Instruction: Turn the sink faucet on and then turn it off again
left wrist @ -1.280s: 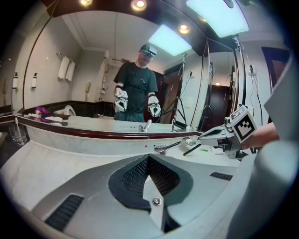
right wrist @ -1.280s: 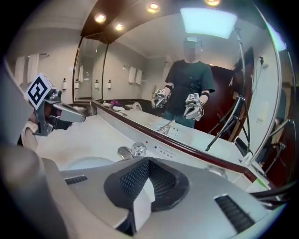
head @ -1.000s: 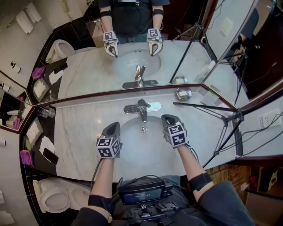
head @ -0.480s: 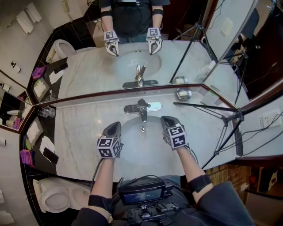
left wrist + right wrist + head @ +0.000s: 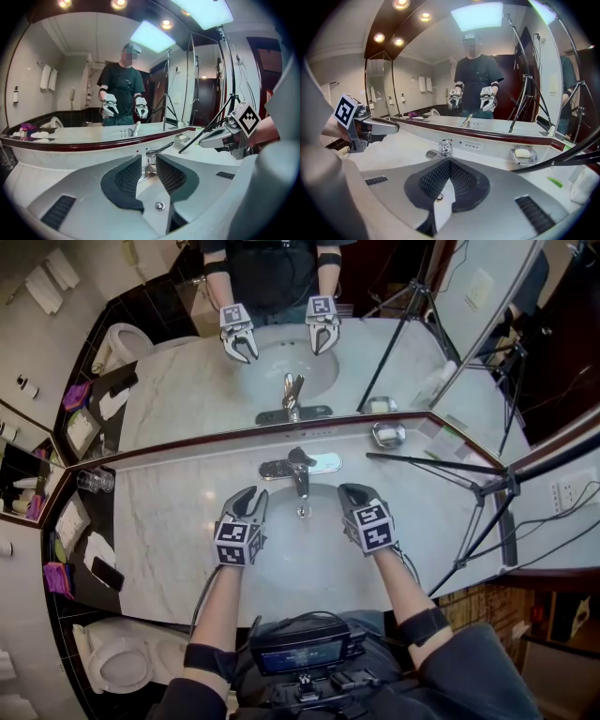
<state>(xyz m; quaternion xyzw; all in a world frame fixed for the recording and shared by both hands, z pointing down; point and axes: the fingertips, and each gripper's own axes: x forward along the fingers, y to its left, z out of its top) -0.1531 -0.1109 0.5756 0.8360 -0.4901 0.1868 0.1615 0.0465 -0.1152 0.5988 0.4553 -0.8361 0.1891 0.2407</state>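
Faucet is seen at the far middle edge of the sink, set in the counter below the mirror, its lever untouched. The left gripper is held over the near-left part of the sink and pointed at the faucet. Its jaws have just been opening and are set apart, with nothing between them; the faucet is seen beyond the gap. The right gripper is held over the near-right part, jaws pressed together and empty. Both are kept near the faucet but apart from it. A soap dish is placed to its far right.
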